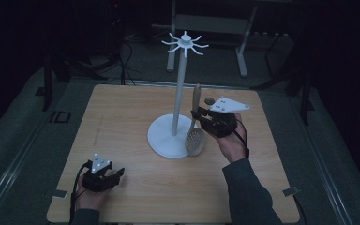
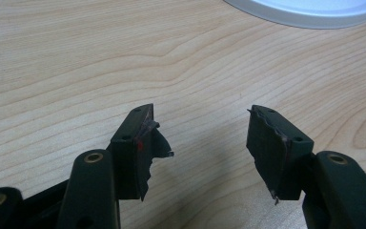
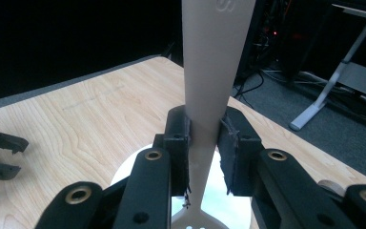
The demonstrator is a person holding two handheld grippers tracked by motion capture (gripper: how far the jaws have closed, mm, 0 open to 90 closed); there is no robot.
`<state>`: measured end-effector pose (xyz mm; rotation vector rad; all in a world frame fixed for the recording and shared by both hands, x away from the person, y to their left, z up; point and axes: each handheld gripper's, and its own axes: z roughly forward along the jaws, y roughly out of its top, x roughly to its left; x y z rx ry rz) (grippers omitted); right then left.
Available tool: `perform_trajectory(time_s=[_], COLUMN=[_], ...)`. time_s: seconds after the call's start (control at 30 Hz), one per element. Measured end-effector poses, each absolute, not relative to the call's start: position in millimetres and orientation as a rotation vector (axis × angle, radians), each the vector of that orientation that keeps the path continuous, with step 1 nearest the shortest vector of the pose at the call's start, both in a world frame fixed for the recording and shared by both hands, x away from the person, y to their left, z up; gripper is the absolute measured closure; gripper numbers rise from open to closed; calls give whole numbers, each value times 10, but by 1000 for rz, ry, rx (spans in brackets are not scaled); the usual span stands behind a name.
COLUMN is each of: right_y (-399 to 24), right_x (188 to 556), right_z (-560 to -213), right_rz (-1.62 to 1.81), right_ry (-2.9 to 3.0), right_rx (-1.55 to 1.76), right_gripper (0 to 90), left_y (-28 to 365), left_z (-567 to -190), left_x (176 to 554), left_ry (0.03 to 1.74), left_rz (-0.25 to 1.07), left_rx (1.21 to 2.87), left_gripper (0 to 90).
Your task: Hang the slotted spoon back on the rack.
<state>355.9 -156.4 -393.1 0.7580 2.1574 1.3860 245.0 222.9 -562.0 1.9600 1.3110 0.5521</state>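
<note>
- The right tool (image 1: 200,116) grips the skimmer (image 1: 195,136) by its handle, beside the stand (image 1: 176,133) in the tabletop's (image 1: 122,117) middle.
- The left tool (image 1: 115,174) rests wide open and empty near the front left edge, with bare wood around it.

stand (image 1: 177,112): white | skimmer (image 1: 196,139): beige, perforated | table (image 1: 122,122): light woodgrain | hand-held gripper (image 3: 204,143): black
</note>
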Motion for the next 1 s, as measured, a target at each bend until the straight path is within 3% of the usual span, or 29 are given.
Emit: perform_trajectory(time_s=[1.0], right_y=[-1599], right_x=[3634], right_z=[-3611], right_rz=[1446], right_ry=[2096], right_rx=[776], right_gripper=[746], left_y=[2226], left_z=[-5624], left_x=[2453], left_ry=[1311], left_rz=[551], left_rx=[1963], left_gripper=[432])
